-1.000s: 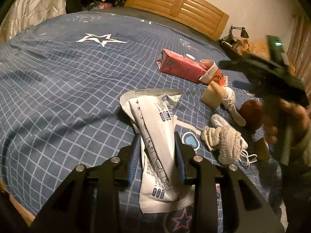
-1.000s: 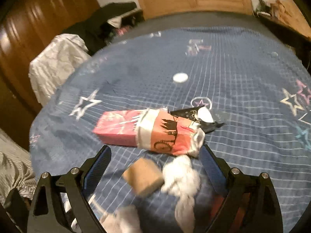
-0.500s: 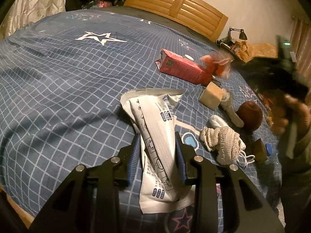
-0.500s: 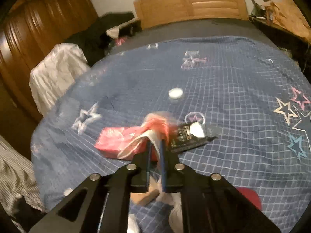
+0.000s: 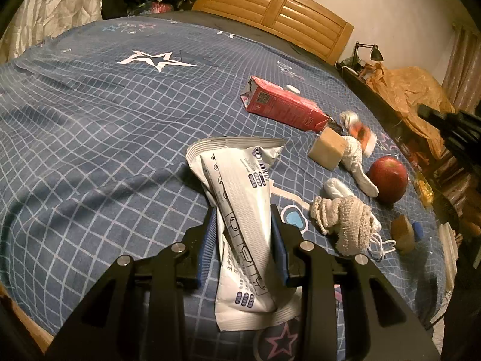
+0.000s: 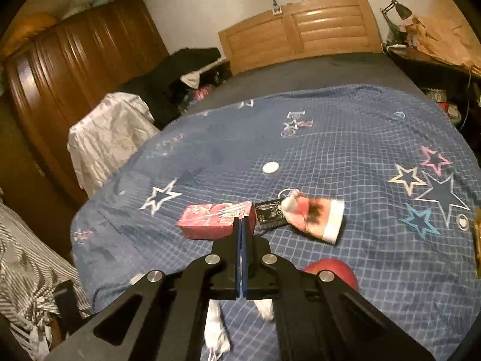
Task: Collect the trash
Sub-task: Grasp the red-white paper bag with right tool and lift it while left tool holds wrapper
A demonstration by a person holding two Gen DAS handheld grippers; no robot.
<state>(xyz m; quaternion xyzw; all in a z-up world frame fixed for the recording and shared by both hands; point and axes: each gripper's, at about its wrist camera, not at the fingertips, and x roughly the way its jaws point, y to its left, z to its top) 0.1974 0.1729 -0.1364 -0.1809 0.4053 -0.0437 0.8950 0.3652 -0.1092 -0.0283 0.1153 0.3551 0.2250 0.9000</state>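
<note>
- jaws on the left gripper (image 5: 244, 240)? 
- squeezing a white wrapper (image 5: 240, 210) above the blue bed (image 5: 90, 150).
- and the right gripper (image 6: 243, 225)?
- just snapped together, nothing inside. the orange wrapper (image 6: 315, 216) lies on the bed by a red carton (image 6: 210, 219).

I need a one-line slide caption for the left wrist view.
Left gripper holds a white wrapper over the blue bedspread.

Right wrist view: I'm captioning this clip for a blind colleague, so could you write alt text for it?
The right gripper is shut with nothing between its fingers, above a blue star-print bedspread. Just past its tips lie a red carton, a black packet and a crumpled orange-and-white wrapper; a red apple shows beside the gripper.
</note>
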